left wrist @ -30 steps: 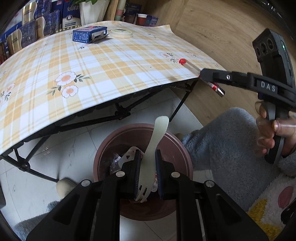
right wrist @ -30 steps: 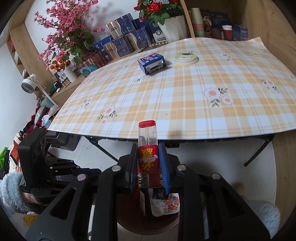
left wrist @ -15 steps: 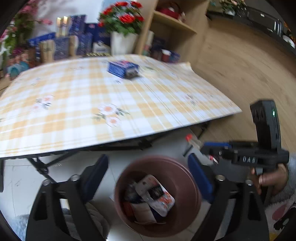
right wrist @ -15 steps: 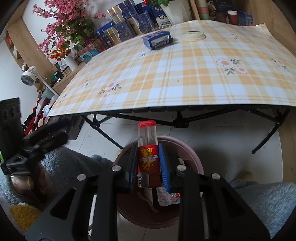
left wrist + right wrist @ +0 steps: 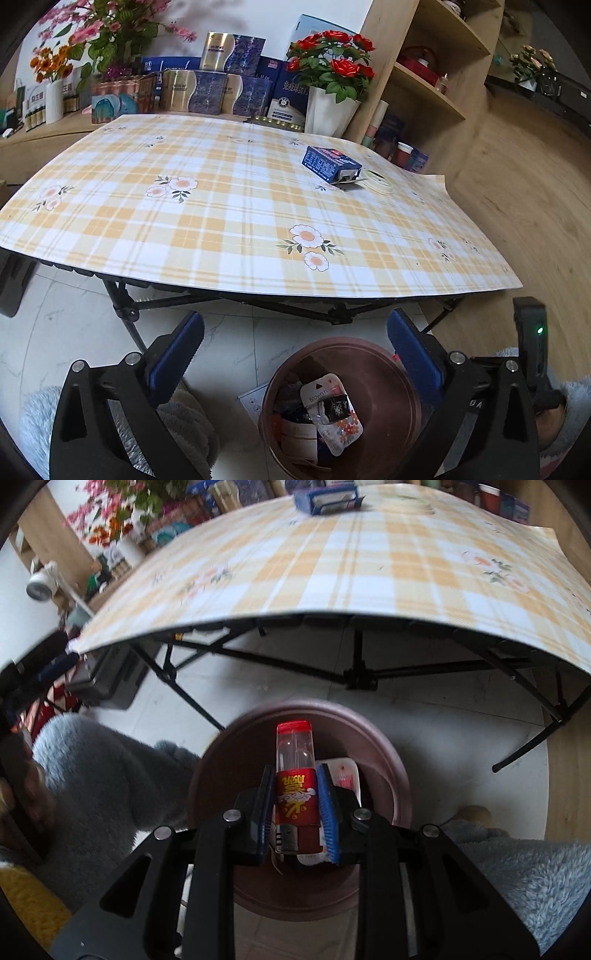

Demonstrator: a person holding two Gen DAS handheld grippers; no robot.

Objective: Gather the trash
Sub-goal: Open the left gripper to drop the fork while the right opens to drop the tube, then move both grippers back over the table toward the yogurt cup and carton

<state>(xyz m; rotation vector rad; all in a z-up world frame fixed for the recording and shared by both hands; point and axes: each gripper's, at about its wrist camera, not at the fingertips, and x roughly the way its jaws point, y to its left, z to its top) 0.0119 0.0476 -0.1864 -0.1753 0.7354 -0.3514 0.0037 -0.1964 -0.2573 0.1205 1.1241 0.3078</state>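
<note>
White floor tiles (image 5: pixel 74 325) lie under a folding table with a yellow checked cloth (image 5: pixel 236 206) that fills the middle of our left view. We see a blue box (image 5: pixel 330 163) on the cloth at the upper right, its writing too small to read. Low in that view sits a round brown bin (image 5: pixel 384 373), and inside it lies a wrapper (image 5: pixel 332 410) with the word "Brown" on it. Our left gripper (image 5: pixel 295 347) has just been opening and now stands wide with nothing between its blue pads. Our right gripper (image 5: pixel 297 801) squeezes a red lighter (image 5: pixel 297 786) with yellow writing, right over the bin (image 5: pixel 218 760) in the middle of that view.
</note>
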